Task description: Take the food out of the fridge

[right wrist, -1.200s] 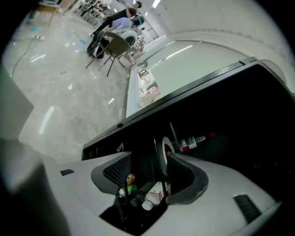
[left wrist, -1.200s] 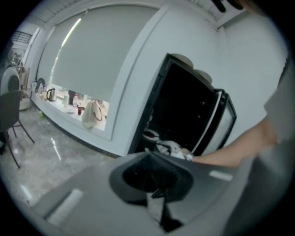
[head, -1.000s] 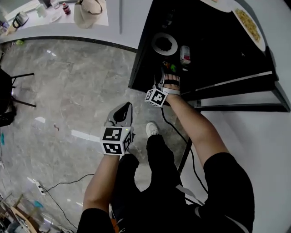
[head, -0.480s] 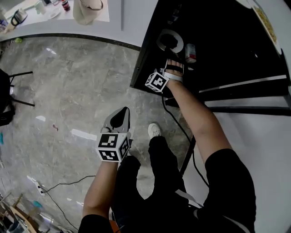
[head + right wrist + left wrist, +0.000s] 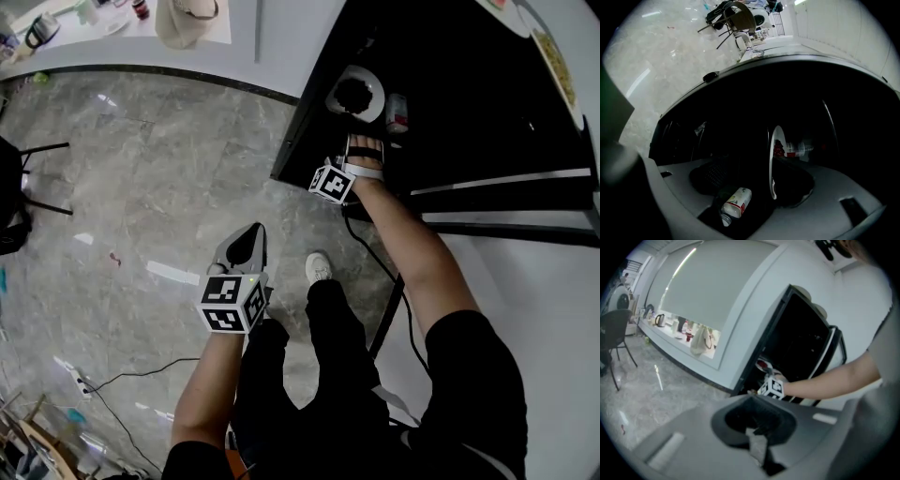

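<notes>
The black fridge (image 5: 469, 103) stands open at the upper right of the head view. On a shelf inside lies a white plate (image 5: 356, 94) of dark food, with a small red-and-white bottle (image 5: 397, 112) beside it. My right gripper (image 5: 363, 150) reaches in just short of the plate. In the right gripper view its jaws stand wide open, the gripper (image 5: 754, 180) rolled so that the plate's rim (image 5: 772, 159) shows edge-on between them, untouched. A small labelled bottle (image 5: 736, 204) lies low in the gap. My left gripper (image 5: 248, 236) hangs shut and empty over the floor.
On top of the fridge sits a plate of yellow food (image 5: 553, 56). A white counter along the wall holds a pale bag (image 5: 192, 19) and a kettle (image 5: 39, 33). A black chair (image 5: 19, 197) stands at the left, and a cable (image 5: 122, 380) trails over the marble floor.
My right gripper has pushed further into the fridge, closer to the plate. The left gripper has sunk a little and stays shut.
</notes>
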Demonstrator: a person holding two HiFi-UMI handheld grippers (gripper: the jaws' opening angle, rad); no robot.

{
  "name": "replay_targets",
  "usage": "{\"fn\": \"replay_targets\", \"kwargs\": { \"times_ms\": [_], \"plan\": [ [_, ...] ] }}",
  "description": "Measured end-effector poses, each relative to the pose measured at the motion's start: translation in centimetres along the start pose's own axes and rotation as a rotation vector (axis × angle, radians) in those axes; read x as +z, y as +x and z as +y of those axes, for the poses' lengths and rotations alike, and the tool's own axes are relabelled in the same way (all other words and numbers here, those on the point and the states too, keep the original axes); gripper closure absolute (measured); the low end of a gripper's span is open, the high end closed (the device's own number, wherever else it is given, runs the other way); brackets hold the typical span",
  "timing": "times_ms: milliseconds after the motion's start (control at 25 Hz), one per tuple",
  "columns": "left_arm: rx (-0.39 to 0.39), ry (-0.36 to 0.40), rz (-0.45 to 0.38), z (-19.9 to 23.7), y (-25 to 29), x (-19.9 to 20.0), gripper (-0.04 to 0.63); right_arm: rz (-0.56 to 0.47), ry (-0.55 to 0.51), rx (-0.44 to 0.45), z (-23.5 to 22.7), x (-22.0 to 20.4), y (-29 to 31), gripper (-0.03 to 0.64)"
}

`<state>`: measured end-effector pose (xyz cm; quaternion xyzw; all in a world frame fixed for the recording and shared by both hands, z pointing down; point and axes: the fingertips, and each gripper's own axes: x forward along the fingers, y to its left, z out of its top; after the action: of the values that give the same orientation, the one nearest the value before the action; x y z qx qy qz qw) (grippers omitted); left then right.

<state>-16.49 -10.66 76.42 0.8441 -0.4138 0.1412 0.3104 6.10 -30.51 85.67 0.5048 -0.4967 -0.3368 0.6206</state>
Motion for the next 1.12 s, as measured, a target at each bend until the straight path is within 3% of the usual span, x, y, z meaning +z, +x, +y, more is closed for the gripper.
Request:
{"fn": "replay_targets", "kwargs": {
  "times_ms": [40, 280, 680, 1120],
  "plan": [
    [-0.002, -0.001, 0.000, -0.1, 0.0, 0.3, 0.598, -0.005, -0.003, -0.015, -0.2, 0.0, -0.5, 0.335],
    [-0.011, 0.005, 0.003, -0.7, -0.6, 1.4, 0.598, -0.017, 0.010, -0.105, -2.5, -0.4, -2.4, 0.571],
    [-0.011, 0.005, 0.007, -0.7, -0.7, 1.8, 0.598, -0.069, -0.003, -0.114, -2.7, -0.1, -5.1, 0.607],
    [-0.020, 0.053, -0.029, -1.9, -2.7, 4.6, 0.597, -0.135, -0.018, -0.031, -2.4, 1.1, -13.7, 0.609]
  ]
}}
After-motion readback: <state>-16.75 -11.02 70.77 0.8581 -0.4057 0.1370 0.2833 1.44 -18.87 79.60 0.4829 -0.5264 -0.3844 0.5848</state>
